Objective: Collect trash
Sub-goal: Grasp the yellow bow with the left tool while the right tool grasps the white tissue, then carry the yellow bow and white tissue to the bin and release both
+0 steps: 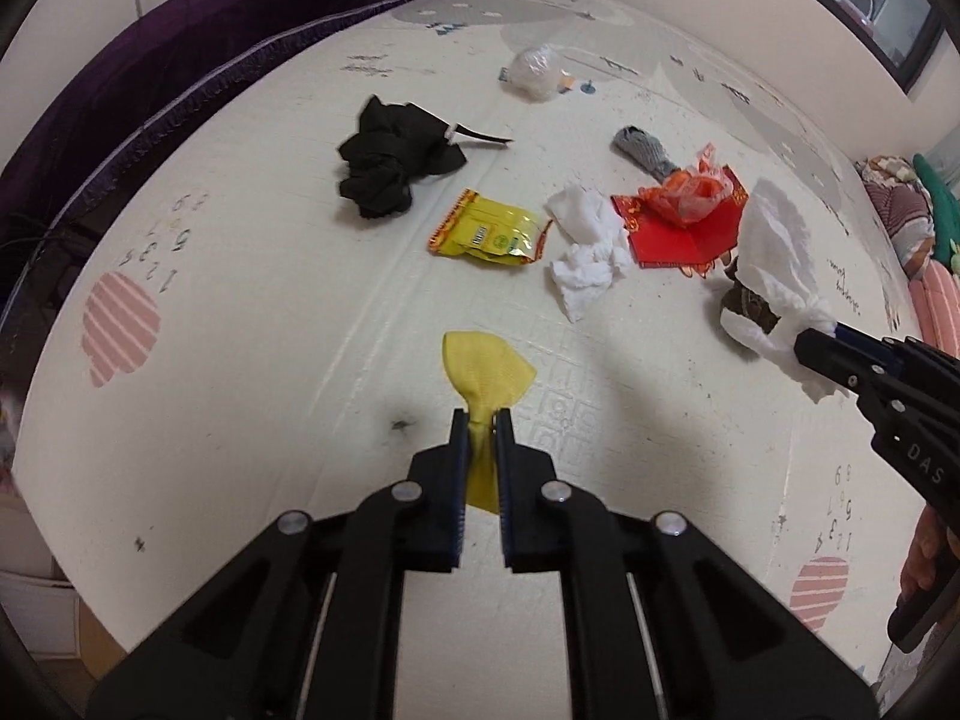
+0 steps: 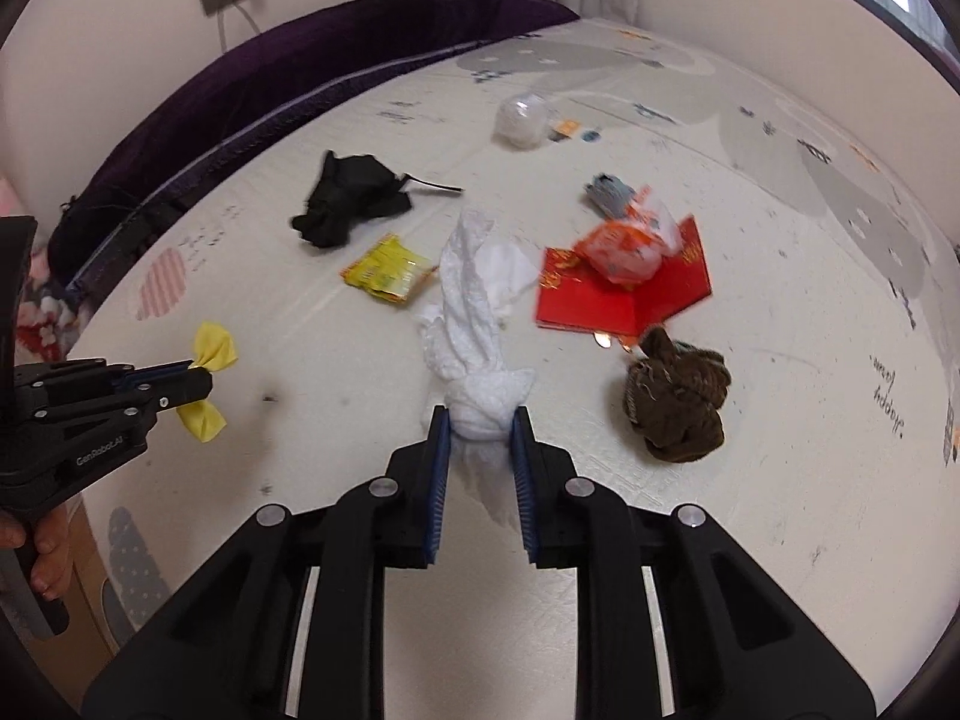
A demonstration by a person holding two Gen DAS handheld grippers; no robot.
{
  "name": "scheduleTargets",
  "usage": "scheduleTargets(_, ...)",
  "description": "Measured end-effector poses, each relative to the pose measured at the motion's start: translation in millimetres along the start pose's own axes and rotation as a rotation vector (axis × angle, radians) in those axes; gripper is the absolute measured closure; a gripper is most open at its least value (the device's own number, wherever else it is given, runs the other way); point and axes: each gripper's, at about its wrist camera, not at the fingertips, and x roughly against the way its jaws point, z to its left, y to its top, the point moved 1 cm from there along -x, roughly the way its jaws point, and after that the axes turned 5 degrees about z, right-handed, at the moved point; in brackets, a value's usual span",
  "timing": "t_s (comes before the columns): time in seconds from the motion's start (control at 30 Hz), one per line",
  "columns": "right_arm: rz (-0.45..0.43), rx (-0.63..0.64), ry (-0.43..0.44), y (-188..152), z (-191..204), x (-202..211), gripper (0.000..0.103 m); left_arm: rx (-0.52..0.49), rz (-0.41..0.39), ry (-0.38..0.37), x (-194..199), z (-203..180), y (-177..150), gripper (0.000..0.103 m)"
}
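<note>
The left gripper [image 1: 481,420] had its jaws clamped tight on a small yellow scrap [image 1: 485,373], which fanned out beyond the tips and hung a little way below them, lifted clear of the cream play mat [image 1: 270,312] spread over the floor. From the other side the same scrap [image 2: 211,348] showed as a bow shape pinched at its middle. The right gripper [image 2: 480,420] gripped a long white tissue [image 2: 474,324] by a bunched knot, the jaws pressed in on both sides, the rest of the tissue trailing up and forward while a tail drooped between the blue pads [image 2: 441,468]. In the left view that tissue [image 1: 774,246] hung at the far right, in front of a brown crumpled wad [image 1: 744,300]. More litter lay on the mat: a yellow snack wrapper [image 1: 489,234] near the middle, a second crumpled white tissue [image 1: 585,252] just beside it, a red envelope [image 1: 678,228] with an orange plastic bag [image 1: 696,192] resting on it, a grey sock [image 1: 645,150] touching the bag's far side, a heap of black cloth [image 1: 393,162] well to the left, and a clear plastic ball [image 1: 534,72] farther back. A dark purple cushion [image 1: 180,60] ran along the mat's far left edge against the wall. A hand [image 2: 42,552] wrapped round the left gripper's handle.
</note>
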Motion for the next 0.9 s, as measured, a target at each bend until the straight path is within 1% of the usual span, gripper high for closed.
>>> scheduleTargets(0.1, -0.014, 0.093, 0.058, 13.5, 36.8, 33.5, 0.084, 0.086, -0.033, 0.027, 43.4, 25.3, -11.7, 0.094)
scheduleTargets(0.27, -0.034, 0.254, 0.148, 24.1, 103.4, 82.9, 0.084, 0.218, -0.093, 0.100, 120.2, 69.8, -48.9, 0.094)
scheduleTargets(0.37, -0.038, 0.354, 0.208, 26.5, 149.1, 109.6, 0.084, 0.315, -0.122, 0.143, 165.8, 97.6, -79.3, 0.094)
scheduleTargets(0.47, -0.032, 0.445, 0.266, 24.2, 195.3, 130.9, 0.084, 0.402, -0.143, 0.186, 203.2, 122.3, -113.5, 0.094)
scheduleTargets(0.57, -0.025, 0.545, 0.317, 15.7, 244.6, 150.5, 0.084, 0.481, -0.159, 0.221, 233.4, 144.9, -147.4, 0.094)
scheduleTargets(0.7, -0.017, 0.665, 0.380, -5.6, 308.1, 169.9, 0.084, 0.593, -0.178, 0.258, 272.0, 178.3, -201.1, 0.094)
scheduleTargets(0.77, -0.016, 0.715, 0.410, -19.6, 339.7, 180.1, 0.084, 0.640, -0.192, 0.277, 290.2, 192.9, -228.7, 0.094)
scheduleTargets(0.83, -0.013, 0.758, 0.445, -36.4, 373.7, 189.4, 0.084, 0.681, -0.189, 0.314, 305.2, 208.8, -258.5, 0.094)
scheduleTargets(0.9, -0.017, 0.807, 0.470, -54.5, 407.6, 197.6, 0.084, 0.724, -0.187, 0.325, 317.3, 225.8, -289.5, 0.094)
